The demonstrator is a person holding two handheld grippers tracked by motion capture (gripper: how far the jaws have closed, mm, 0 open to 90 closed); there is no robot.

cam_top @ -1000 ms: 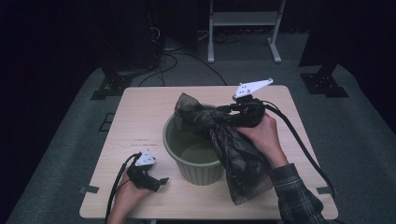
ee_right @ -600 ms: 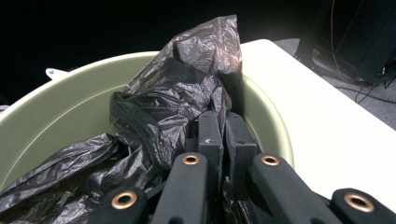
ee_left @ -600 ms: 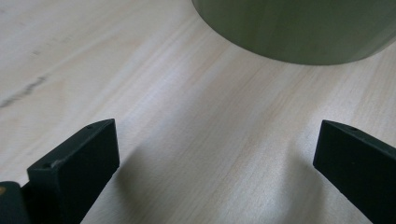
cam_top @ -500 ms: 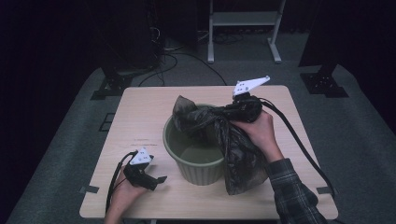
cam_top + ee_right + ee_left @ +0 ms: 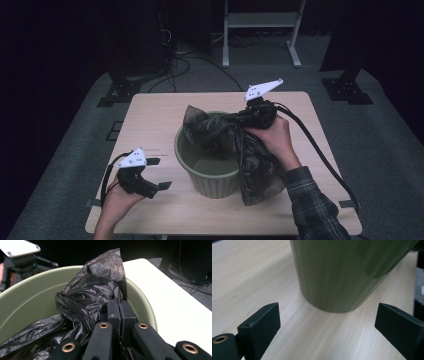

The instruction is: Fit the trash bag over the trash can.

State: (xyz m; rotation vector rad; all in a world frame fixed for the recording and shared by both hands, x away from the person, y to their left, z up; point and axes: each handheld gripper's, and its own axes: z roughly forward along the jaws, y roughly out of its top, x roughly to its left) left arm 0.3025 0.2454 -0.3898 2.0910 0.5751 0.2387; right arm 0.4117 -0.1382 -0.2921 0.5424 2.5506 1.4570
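My right gripper [image 5: 250,119] sits over the far rim of the green bin [image 5: 210,177], at about one o'clock from the bin's centre in the high view. Its jaws are pressed together with a fold of the black plastic bag [image 5: 250,160] pinched between them; in the right gripper view the two pads meet with crinkled film squeezed at their tips [image 5: 119,315]. From that pinch the bag [image 5: 82,307] bunches up to a peak against the bin's inner wall [image 5: 30,302] and spills back into the bowl. In the high view the rest of the bag drapes over the rim at three o'clock and hangs down the outside to the table [image 5: 150,115] at five o'clock.

My left gripper [image 5: 155,175] is at about eight o'clock from the bin, near the front left corner of the table and clear of the bin. Its jaws stand wide apart, having just closed a touch, and nothing lies between them. In the left gripper view [image 5: 327,322] the bin's ribbed green wall [image 5: 342,272] stands at twelve o'clock on the pale wood [image 5: 249,277], beyond the tips and not touching them.
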